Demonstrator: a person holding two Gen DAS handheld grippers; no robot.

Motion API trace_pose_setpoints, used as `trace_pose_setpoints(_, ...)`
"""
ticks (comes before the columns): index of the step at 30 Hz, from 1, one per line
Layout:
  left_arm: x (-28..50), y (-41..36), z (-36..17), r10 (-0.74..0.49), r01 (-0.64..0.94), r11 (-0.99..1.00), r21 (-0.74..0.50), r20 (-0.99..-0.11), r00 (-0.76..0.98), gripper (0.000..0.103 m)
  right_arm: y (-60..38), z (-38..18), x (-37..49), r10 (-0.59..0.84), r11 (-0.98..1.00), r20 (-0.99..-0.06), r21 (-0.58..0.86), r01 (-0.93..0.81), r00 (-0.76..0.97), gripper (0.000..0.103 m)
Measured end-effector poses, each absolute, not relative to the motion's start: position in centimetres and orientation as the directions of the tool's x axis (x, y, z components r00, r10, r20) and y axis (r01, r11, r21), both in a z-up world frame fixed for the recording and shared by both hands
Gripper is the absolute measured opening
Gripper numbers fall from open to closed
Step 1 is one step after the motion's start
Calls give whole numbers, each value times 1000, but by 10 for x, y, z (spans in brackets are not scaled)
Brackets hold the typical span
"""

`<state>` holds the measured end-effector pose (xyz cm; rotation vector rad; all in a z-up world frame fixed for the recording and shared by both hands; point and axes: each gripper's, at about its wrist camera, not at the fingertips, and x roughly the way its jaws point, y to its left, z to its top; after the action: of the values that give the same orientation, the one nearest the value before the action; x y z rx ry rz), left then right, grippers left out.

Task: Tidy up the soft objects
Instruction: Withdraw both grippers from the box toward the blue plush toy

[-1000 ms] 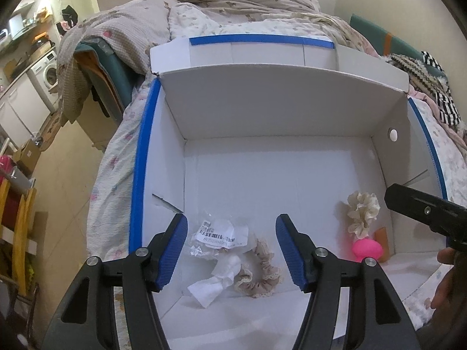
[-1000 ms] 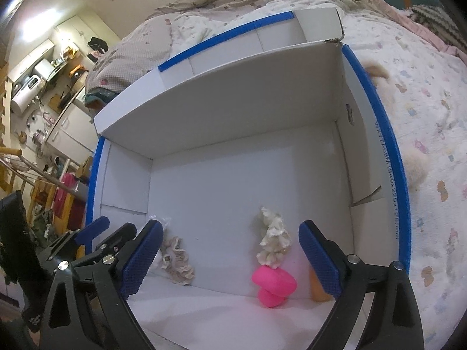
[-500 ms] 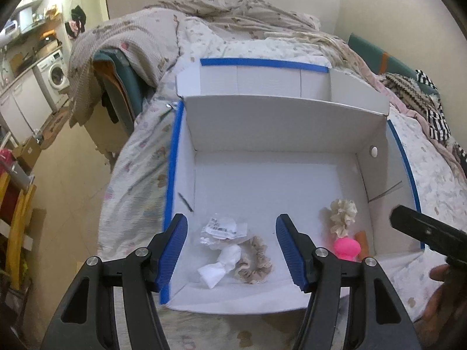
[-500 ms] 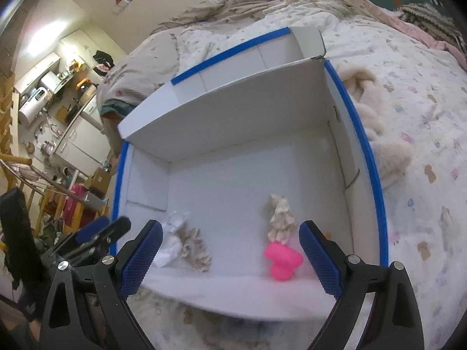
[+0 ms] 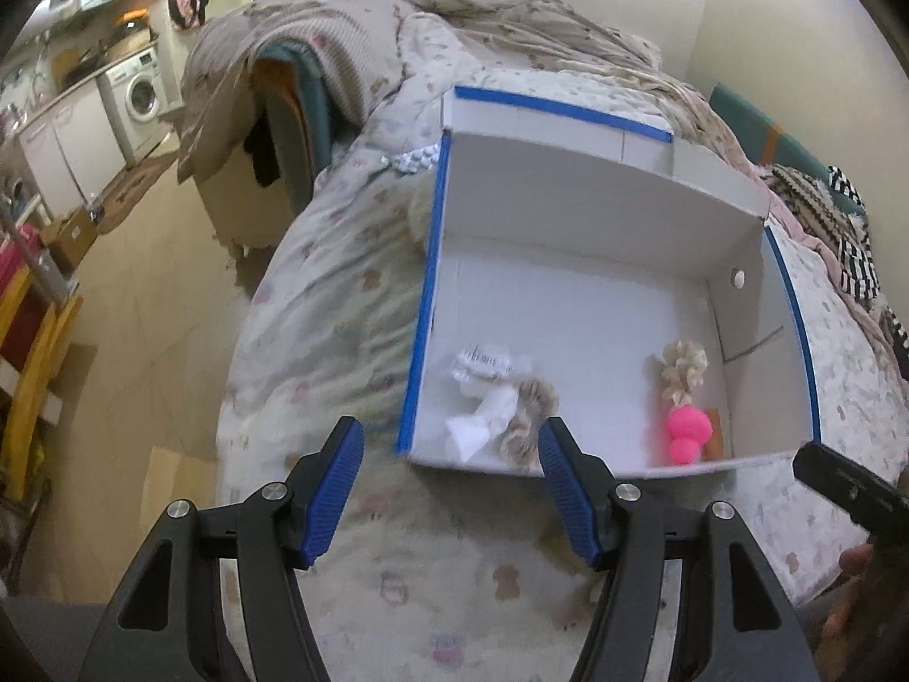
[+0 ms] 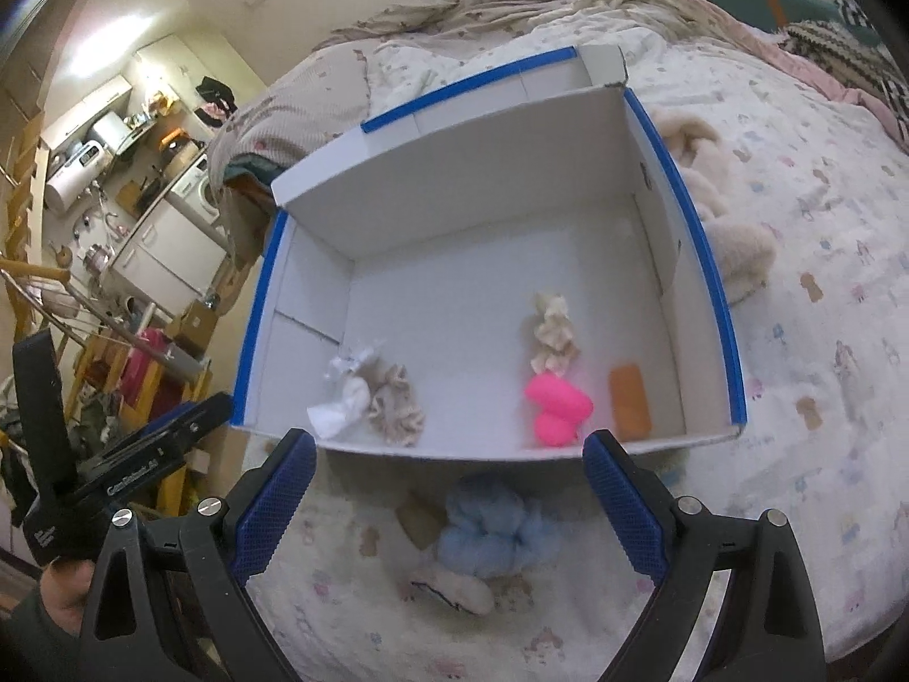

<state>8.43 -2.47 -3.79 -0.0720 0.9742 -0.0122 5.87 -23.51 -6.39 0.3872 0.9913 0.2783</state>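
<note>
Both hand-held grippers, left (image 5: 449, 489) and right (image 6: 449, 503), are held wide open (nothing gripped). Next, the blue fluffy item (image 6: 494, 528) outside the box (image 6: 710, 261) is probably to be collected.

Box (image 6: 494, 307): white inside, blue tape along rims.
Sponge (image 6: 558, 408): hot pink.
Block (image 6: 629, 402) beside sponge: orange.
Scrunchie (image 6: 551, 344) behind sponge: cream.
Scrunchie (image 6: 396, 404) at left: beige, ruffled.
Cloth (image 6: 343, 408) beside it: white.
Crumpled wrapper (image 5: 486, 362): clear, white label with black barcode.
Fluffy item (image 6: 493, 534) before box: pale blue.
Plush (image 6: 717, 210) right of box: cream.
Bedspread (image 6: 812, 307): off-white, small pastel figures.
Left gripper (image 5: 451, 491): black frame, blue ribbed pads, silver screws.
Right gripper (image 6: 449, 508): black, blue pads.
Washing machine (image 5: 139, 96): white.
</note>
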Motion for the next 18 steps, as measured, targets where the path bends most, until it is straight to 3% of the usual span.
trace_pose_setpoints(18, 71, 24, -86, 62, -151, 989, -5, -897, 438, 61, -248, -104, 51, 285, 944, -862, 329, 35, 420, 101)
